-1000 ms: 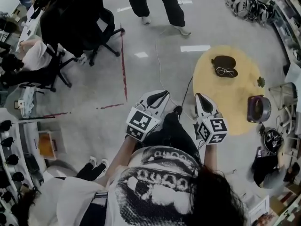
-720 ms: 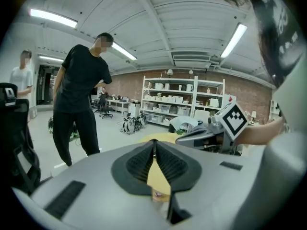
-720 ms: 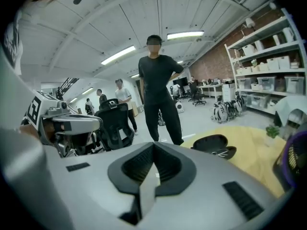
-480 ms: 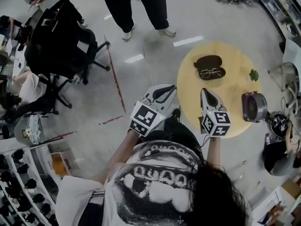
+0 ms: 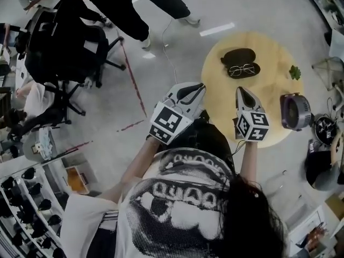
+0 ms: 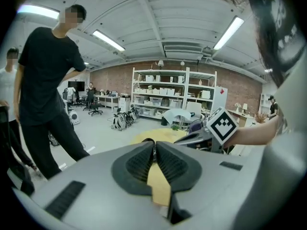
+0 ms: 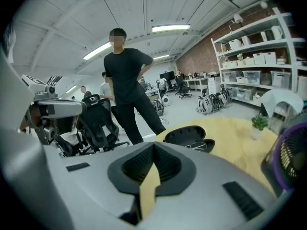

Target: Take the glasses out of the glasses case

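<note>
An open dark glasses case [image 5: 238, 57] lies on the far part of a round yellow table [image 5: 269, 98]. The glasses [image 5: 242, 69] rest in its nearer half. My right gripper [image 5: 240, 91] is shut and empty above the table's near part, a short way short of the case. My left gripper [image 5: 199, 86] hovers at the table's left rim, pads together with nothing between them. In the right gripper view the case [image 7: 188, 134] and glasses [image 7: 197, 146] sit just beyond my shut right gripper [image 7: 153, 147]. The left gripper view shows my left gripper [image 6: 154, 145] shut, the table [image 6: 144, 137] ahead.
A purple fan [image 5: 295, 112] stands at the table's right edge and a small green plant [image 5: 294, 72] at its far right. A person in black [image 5: 121, 7] stands on the floor beyond, beside an office chair [image 5: 62, 50]. A cable [image 5: 167, 52] runs across the floor.
Both grippers have come forward toward the table; the right one now hangs over its near part. The standing person has stepped to the left.
</note>
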Motion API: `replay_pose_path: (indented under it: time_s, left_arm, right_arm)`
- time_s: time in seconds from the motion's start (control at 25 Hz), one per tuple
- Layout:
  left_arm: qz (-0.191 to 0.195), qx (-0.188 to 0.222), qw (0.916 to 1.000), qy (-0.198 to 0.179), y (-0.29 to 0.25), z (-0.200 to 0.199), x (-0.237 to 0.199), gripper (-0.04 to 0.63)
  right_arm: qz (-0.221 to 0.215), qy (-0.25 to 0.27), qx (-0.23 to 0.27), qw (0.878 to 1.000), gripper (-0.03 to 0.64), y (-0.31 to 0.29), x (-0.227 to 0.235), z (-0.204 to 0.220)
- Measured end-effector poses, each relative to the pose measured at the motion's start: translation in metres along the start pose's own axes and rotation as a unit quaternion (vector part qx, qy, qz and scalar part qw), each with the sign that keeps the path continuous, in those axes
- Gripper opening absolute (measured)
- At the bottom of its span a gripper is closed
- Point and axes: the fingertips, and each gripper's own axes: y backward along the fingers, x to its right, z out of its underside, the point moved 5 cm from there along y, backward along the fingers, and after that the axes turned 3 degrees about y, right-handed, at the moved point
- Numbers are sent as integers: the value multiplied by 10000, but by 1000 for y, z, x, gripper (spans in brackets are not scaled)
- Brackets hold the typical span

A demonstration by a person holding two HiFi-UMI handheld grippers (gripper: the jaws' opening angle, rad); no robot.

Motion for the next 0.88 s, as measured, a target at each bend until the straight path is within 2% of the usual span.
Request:
replay_pose_path:
  time_s: [0.4, 0.52, 0.68, 0.88]
  left_arm:
    - [686, -190, 9973, -155, -26, -6, 7, 25]
    - [1015, -195, 9944, -230, -41, -13, 6, 25]
    - [1345, -211, 9900, -365, -64, -23, -11, 25]
    - [1723, -190, 9834, -530, -91, -38, -33, 25]
  right_arm:
    - [394, -12, -170, 9991, 1, -13, 28, -8]
    - [507, -74, -255, 9984, 35, -14, 33, -7]
    - [589, -43, -625, 9963, 86, -38, 46, -5]
    - [751, 448, -1380, 9866, 138, -83, 68, -3]
